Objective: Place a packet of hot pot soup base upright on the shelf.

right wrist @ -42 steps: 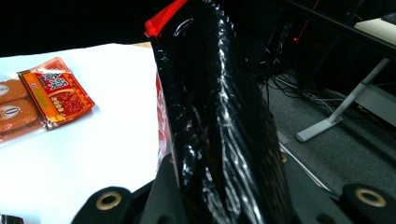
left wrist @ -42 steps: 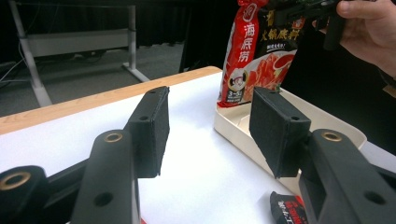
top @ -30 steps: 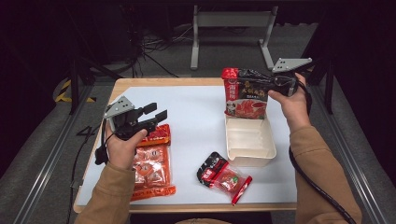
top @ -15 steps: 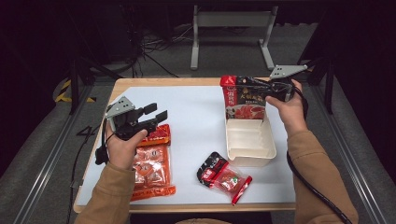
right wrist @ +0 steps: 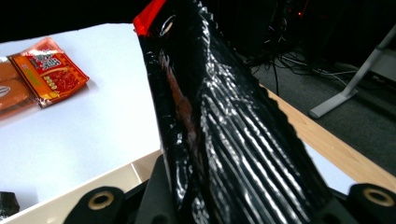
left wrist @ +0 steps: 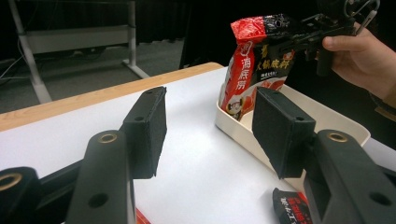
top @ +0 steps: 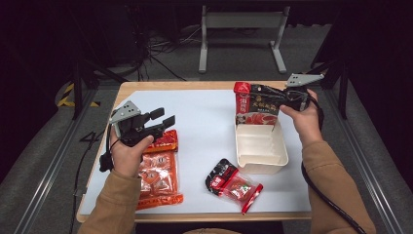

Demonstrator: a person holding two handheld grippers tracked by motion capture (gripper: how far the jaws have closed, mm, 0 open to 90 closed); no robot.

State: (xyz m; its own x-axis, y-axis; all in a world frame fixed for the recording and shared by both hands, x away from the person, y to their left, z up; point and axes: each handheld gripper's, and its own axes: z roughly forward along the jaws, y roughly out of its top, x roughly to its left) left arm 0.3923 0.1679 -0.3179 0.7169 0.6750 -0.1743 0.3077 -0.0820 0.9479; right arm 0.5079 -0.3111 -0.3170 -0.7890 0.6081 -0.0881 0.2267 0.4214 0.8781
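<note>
A tall red and black sauce pouch (top: 255,105) stands upright with its bottom in the far end of a cream tray (top: 260,165). My right gripper (top: 277,96) is shut on the pouch's top edge from the right. Its jaws have just eased open slightly, with the pouch (right wrist: 219,116) still between them. My left gripper (top: 163,117) hovers open and empty over the table's left side. In the left gripper view, the open left gripper (left wrist: 210,126) points towards the pouch (left wrist: 254,60) and the tray (left wrist: 243,133).
Orange snack packets (top: 156,168) lie under and beside the left hand. A small red and black packet (top: 234,185) lies near the front edge, left of the tray. A white sheet covers the wooden table (top: 195,86). Dark floor and a metal stand lie beyond it.
The right hand has come down with the pouch, so its bottom now sits in the tray. The left hand and gripper have not moved.
</note>
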